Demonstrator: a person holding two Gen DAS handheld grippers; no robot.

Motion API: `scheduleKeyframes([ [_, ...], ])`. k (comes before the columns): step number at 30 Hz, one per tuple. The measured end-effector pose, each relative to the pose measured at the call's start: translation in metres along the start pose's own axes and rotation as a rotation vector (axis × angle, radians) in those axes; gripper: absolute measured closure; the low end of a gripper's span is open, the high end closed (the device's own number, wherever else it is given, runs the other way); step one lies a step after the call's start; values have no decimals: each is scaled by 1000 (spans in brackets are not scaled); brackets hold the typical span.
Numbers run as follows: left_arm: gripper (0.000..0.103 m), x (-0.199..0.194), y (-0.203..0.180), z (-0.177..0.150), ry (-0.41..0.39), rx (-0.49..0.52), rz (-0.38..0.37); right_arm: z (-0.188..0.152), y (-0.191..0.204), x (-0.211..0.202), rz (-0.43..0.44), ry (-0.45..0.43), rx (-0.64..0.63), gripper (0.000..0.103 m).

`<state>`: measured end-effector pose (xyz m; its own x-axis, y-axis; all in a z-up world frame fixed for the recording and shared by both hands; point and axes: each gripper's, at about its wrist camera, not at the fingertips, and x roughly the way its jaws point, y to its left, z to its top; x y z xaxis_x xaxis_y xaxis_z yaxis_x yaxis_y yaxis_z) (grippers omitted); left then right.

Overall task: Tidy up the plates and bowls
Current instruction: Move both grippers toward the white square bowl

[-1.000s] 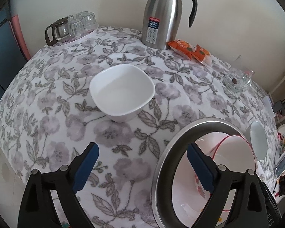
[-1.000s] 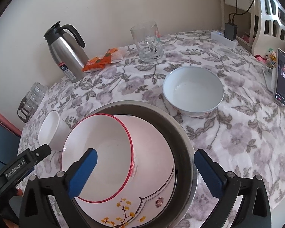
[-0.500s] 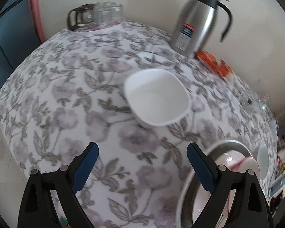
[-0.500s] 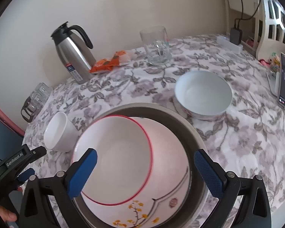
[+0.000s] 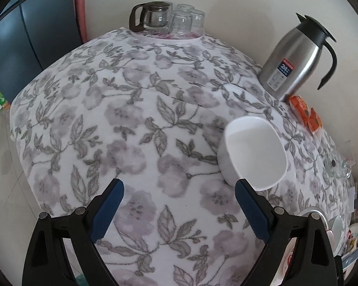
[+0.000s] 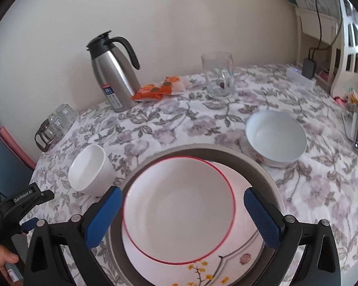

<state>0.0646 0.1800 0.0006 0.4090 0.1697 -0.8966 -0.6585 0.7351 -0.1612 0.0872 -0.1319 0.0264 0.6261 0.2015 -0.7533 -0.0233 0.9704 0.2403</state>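
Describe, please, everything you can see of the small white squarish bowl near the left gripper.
The small white bowl is plain and glossy, ceramic by the look, with a rounded-square rim and sides tapering to a narrower base. It looks empty and stands upright on the floral tablecloth, apart from the steel basin holding the other dishes. The left gripper is open; one fingertip overlaps its rim in the left wrist view, though contact cannot be confirmed.

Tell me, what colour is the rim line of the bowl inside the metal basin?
Red: a thin line around the white bowl, clearest in the right wrist view.
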Motion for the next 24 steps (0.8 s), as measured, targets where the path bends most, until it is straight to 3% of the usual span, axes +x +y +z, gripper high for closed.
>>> scheduleKeyframes([
  [11, 9, -3, 4, 6, -16, -5, 4, 4, 40, -5, 34, -79, -80, 0],
  [24, 9, -3, 0, 20, -20, 13, -14, -8, 97, 17, 85, -33, -248, 0],
])
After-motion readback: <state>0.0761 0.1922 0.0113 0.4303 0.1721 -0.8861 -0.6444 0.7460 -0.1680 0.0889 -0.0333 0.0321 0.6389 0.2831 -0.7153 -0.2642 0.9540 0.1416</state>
